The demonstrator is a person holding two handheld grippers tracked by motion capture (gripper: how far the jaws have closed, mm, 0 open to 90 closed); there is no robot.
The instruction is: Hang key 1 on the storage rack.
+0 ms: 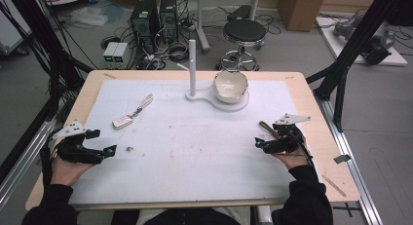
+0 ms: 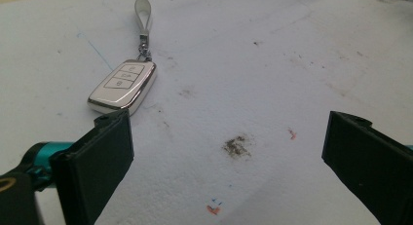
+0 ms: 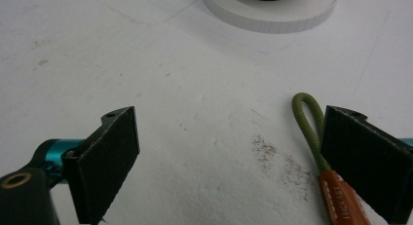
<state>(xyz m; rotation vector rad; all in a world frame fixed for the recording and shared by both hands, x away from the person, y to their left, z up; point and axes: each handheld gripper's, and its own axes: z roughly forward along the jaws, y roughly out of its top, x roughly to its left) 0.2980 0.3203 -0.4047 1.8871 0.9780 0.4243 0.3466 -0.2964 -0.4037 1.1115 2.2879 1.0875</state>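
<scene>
A white car key fob (image 1: 122,121) with a pale strap (image 1: 145,102) lies on the left part of the white mat (image 1: 195,152). My left gripper (image 1: 102,142) is held open near the table's left front, just short of the fob. In the left gripper view the fob (image 2: 122,86) lies flat just beyond the left jaw of the gripper (image 2: 228,132), with nothing between the jaws. My right gripper (image 1: 262,137) is open at the right. An olive cord loop (image 3: 307,120) with an orange leather tab (image 3: 343,198) lies on the mat against the inner side of its right jaw (image 3: 226,127).
At the back centre a white stand with an upright post (image 1: 192,64) carries a white bowl (image 1: 230,84) on its round base (image 3: 272,13). A dark smudge (image 2: 237,146) marks the mat near the left gripper. The wooden table edge (image 1: 336,157) runs along the right.
</scene>
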